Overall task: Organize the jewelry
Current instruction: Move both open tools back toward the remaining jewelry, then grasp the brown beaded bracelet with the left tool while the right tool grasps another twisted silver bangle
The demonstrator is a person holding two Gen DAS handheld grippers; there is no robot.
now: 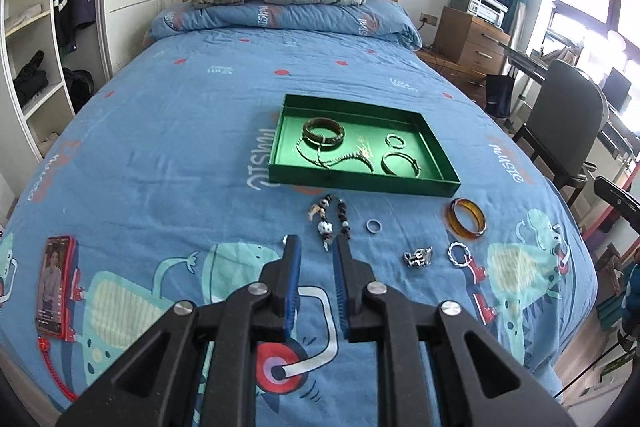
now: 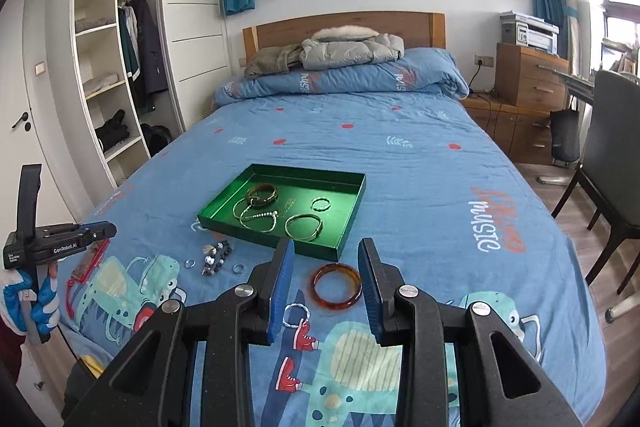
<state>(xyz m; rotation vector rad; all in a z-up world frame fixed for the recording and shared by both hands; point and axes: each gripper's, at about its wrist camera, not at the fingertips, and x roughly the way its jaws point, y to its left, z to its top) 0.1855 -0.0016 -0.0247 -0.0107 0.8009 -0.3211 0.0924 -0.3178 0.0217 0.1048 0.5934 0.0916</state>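
Left tongs (image 1: 316, 245) above the bed (image 1: 160, 147), jaws apart and empty.
A beaded bracelet (image 1: 334, 221) lies just past the tips; the green tray (image 1: 360, 183) holds bangles beyond.

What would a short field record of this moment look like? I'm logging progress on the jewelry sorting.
surface: bed with blue quilt
tray: green tray, open, on the quilt
in tray: dark bangle, necklace, two thin bracelets
outside tray: amber bangle, beaded bracelet, small ring, twisted ring, silver piece
left gripper: open, empty
right gripper: open, empty, amber bangle in line ahead
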